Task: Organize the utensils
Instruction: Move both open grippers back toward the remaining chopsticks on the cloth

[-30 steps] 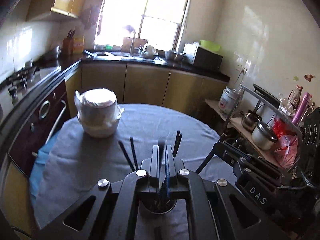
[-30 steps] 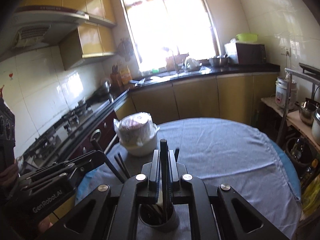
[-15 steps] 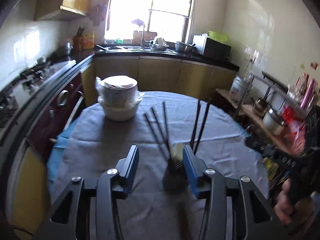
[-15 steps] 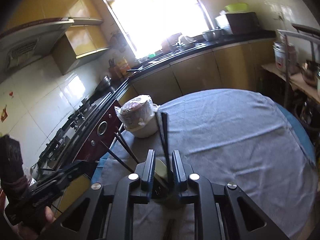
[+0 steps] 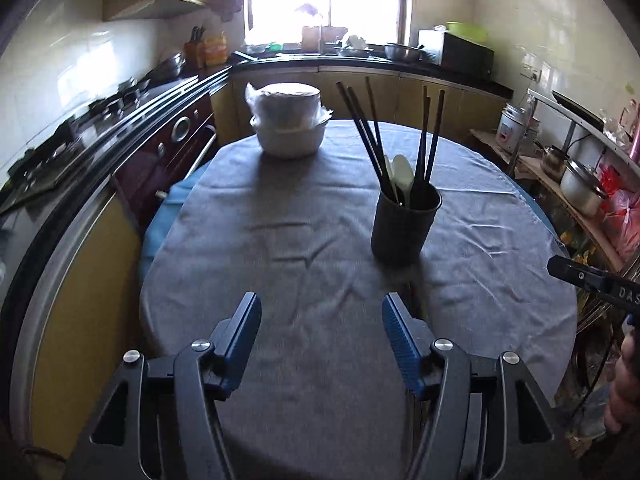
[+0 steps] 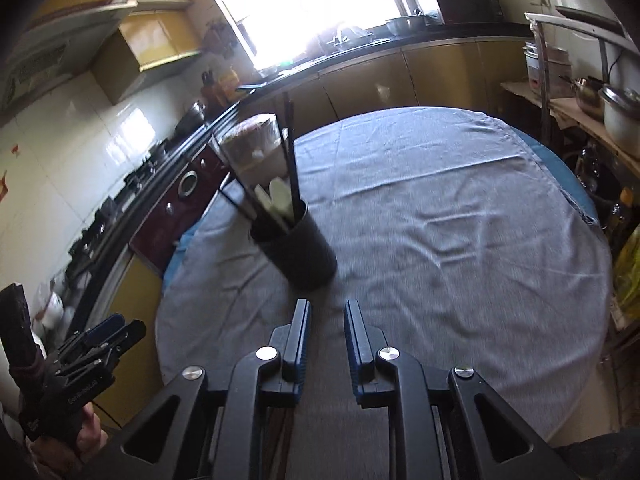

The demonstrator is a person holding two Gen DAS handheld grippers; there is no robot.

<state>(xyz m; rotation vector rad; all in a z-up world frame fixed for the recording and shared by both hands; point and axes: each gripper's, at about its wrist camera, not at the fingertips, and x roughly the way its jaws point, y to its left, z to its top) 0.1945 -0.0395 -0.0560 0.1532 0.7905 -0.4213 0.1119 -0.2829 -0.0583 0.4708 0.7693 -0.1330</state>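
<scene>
Both claws have let go and pulled back: the left claw [image 5: 320, 340] is now wide apart and empty, the right claw [image 6: 327, 336] parted a little, also empty. The cup [image 5: 404, 224] stands ahead of them on the table [image 5: 280, 240], chopsticks [image 5: 366, 136] and spoon [image 5: 403, 174] inside. I judge the organizing is nearly finished.

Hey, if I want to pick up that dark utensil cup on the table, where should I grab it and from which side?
Grip the dark utensil cup around its lower wall, coming in level from the near side. The chopsticks and pale spoons fan out above the rim, likely blocking a top grasp. The left gripper, wide open, probably spans it best.
</scene>
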